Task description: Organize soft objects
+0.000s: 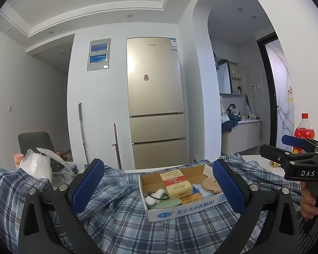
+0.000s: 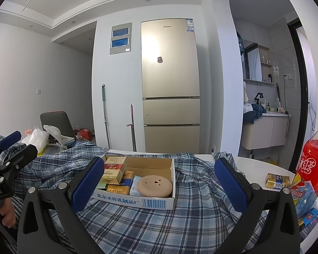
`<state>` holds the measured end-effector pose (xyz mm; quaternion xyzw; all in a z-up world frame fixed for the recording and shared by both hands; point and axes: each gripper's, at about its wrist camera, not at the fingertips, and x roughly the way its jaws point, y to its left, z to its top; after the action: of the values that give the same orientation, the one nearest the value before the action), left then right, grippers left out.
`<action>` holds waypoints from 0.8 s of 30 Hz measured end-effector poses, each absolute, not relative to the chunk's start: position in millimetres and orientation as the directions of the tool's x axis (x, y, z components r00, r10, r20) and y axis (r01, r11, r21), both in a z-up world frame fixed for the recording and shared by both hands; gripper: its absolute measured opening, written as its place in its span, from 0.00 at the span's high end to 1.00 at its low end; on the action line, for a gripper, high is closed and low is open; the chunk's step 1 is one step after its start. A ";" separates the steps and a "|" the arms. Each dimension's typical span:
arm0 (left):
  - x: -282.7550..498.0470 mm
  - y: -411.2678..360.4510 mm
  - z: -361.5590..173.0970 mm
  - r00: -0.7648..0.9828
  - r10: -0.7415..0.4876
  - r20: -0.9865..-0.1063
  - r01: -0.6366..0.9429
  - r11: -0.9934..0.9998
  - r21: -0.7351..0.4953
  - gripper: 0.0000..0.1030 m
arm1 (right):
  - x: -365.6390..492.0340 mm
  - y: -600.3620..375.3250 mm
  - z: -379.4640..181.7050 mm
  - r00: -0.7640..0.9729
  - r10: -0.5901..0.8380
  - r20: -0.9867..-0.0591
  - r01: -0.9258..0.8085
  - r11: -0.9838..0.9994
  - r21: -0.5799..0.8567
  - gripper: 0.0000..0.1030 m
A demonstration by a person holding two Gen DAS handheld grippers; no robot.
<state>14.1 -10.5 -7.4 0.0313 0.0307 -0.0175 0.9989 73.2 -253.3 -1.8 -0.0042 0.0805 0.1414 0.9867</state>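
A blue plaid shirt (image 1: pixel 120 218) lies spread over the table; it also shows in the right wrist view (image 2: pixel 159 222). A white cardboard box (image 1: pixel 180 210) sits on the shirt, holding small cartons, a white bundle (image 1: pixel 155 196) and a tan round pad (image 2: pixel 154 185). The box also shows in the right wrist view (image 2: pixel 156 202). My left gripper (image 1: pixel 159 185) is open above the shirt, with the box between its blue pads. My right gripper (image 2: pixel 159 180) is open and empty, with the box in front of it.
A red iced-tea bottle (image 2: pixel 315 165) and a gold carton (image 2: pixel 278 181) stand at the right on the white table (image 2: pixel 258 165). White plastic bags (image 1: pixel 37 165) and a chair (image 2: pixel 55 122) are at the left. A fridge (image 2: pixel 170 84) stands behind.
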 end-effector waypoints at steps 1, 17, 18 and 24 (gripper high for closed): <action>14.1 -10.5 -7.5 0.997 -0.033 -0.063 0.037 0.997 0.062 0.00 | 73.1 -253.3 -1.8 0.947 0.278 -0.160 -0.279 0.960 0.014 0.00; 14.1 -11.2 -8.2 0.997 -0.033 -0.065 0.038 0.997 0.066 0.00 | 73.0 -253.3 -1.7 0.947 0.278 -0.160 -0.279 0.960 0.014 0.00; 14.3 -11.3 -8.3 0.997 -0.034 -0.065 0.038 0.997 0.067 0.00 | 73.1 -253.3 -1.7 0.947 0.278 -0.160 -0.279 0.960 0.014 0.00; 15.1 -9.8 -8.2 0.997 -0.037 -0.073 0.041 0.998 0.056 0.00 | 73.0 -253.4 -1.7 0.947 0.278 -0.159 -0.280 0.960 0.013 0.00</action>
<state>15.1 -9.8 -8.2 0.0289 0.0358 -0.0195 0.9988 73.0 -253.4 -1.7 -0.0047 0.0801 0.1415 0.9867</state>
